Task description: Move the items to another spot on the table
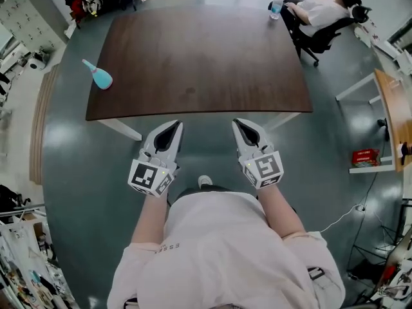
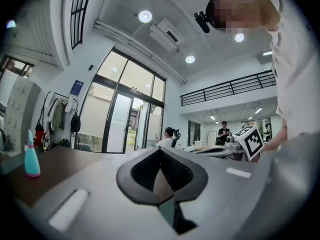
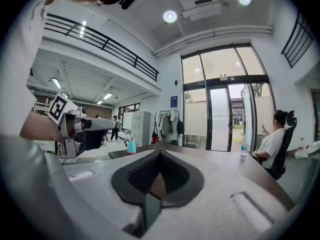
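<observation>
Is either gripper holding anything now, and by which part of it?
Nothing is held. The left gripper and the right gripper are both shut and empty, and the teal bottle stands on the table, away from both.

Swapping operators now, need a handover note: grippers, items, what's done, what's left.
Left gripper: shut, empty, short of the table's near edge.
Right gripper: shut, empty, level with the left.
Teal bottle: upright near the table's left edge, untouched.
Water bottle: far right corner.
Done: nothing evident.
Left: probably grasp the teal bottle and set it elsewhere on the table.
</observation>
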